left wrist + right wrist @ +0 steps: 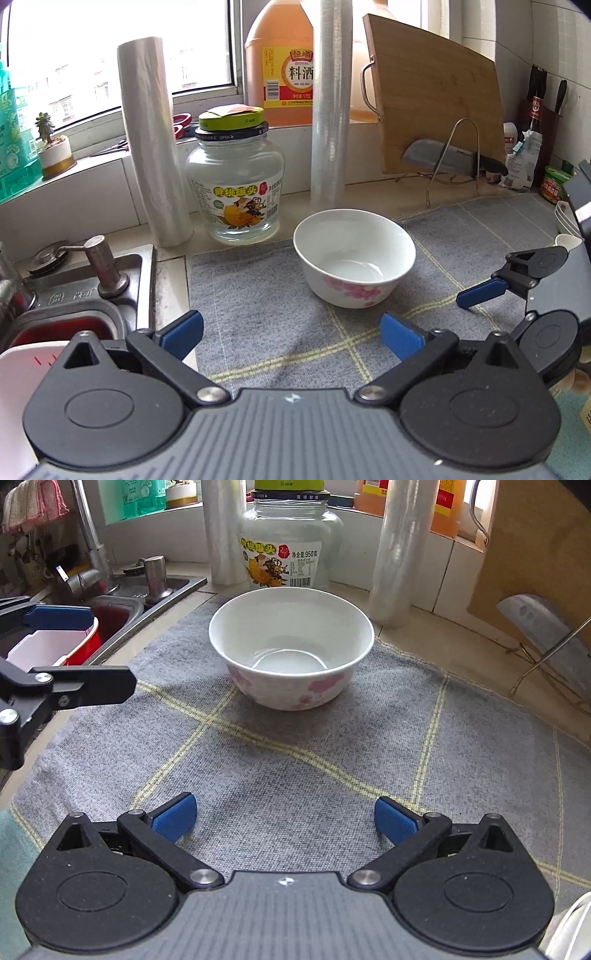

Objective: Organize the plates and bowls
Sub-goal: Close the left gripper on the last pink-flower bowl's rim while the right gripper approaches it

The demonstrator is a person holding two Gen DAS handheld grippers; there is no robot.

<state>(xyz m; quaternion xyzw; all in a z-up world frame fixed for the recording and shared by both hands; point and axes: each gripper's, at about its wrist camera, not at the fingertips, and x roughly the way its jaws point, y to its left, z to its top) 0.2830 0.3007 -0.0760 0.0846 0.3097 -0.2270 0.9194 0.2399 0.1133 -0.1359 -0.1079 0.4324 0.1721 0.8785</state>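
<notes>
A white bowl with pink flowers (pixel 354 254) stands upright and empty on a grey checked cloth (pixel 266 295); it also shows in the right wrist view (pixel 291 653). My left gripper (pixel 291 332) is open and empty, short of the bowl, to its left. My right gripper (pixel 284 818) is open and empty, well short of the bowl. The right gripper shows at the right edge of the left wrist view (pixel 480 295). The left gripper shows at the left edge of the right wrist view (pixel 81 646).
Behind the bowl stand a glass jar (pixel 236 184) and two plastic wrap rolls (pixel 151 144) (pixel 330 107). A sink (pixel 74 295) with a red and white container (pixel 62 646) lies left. A cutting board (pixel 436 96) and cleaver (pixel 443 157) lean at the right.
</notes>
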